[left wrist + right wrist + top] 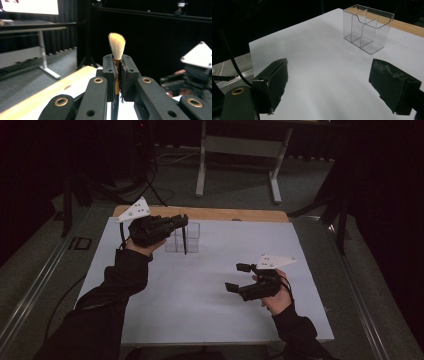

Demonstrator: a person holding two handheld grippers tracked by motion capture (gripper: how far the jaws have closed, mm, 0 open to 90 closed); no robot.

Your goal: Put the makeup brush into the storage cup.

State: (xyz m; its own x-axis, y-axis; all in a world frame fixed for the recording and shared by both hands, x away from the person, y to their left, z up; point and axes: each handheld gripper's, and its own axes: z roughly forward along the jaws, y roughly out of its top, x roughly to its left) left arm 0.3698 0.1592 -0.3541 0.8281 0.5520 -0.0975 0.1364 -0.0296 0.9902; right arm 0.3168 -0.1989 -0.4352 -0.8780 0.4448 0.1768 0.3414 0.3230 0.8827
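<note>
A: What does the left gripper (184, 220) hold? From the high view I see only a thin dark stick (184, 240) hanging down in front of the clear box (192, 239).

B: The left gripper view makes it plain. It is a brush (117, 47), clamped between the two jaws, with its pale bristle tuft pointing up above them and its handle going down.

A: And the box?

B: The right gripper view shows it best: a transparent organizer (368, 28) with dividers inside, standing on the far part of the white table (317, 65), empty as far as I can see.

A: The right gripper (239, 277)?

B: It is at the near right, above the table, jaws spread wide, grasping nothing.
</note>
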